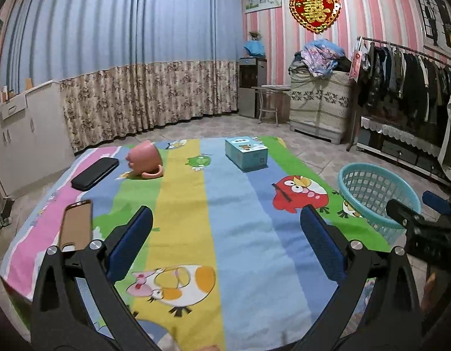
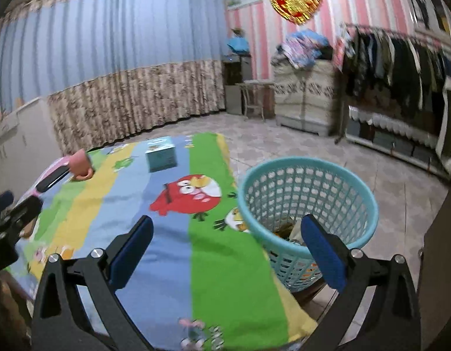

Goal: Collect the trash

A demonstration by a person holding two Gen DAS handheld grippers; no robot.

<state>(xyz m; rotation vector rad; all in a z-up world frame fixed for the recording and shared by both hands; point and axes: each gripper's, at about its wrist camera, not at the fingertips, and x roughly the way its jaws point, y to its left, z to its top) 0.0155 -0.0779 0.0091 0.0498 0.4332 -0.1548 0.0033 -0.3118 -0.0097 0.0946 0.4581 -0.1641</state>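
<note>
A teal mesh basket (image 2: 307,175) stands on the floor at the table's right edge, with some trash (image 2: 287,231) in its bottom; it also shows in the left wrist view (image 1: 371,187). My right gripper (image 2: 225,231) is open and empty, over the table's right edge beside the basket. My left gripper (image 1: 225,222) is open and empty above the middle of the colourful cartoon tablecloth (image 1: 225,204).
On the table lie a tipped pink mug (image 1: 145,161), a black phone (image 1: 95,173), a brown phone case (image 1: 77,225) and a light blue tissue box (image 1: 246,152). A clothes rack (image 1: 406,73) and a cabinet (image 1: 319,105) stand by the far wall.
</note>
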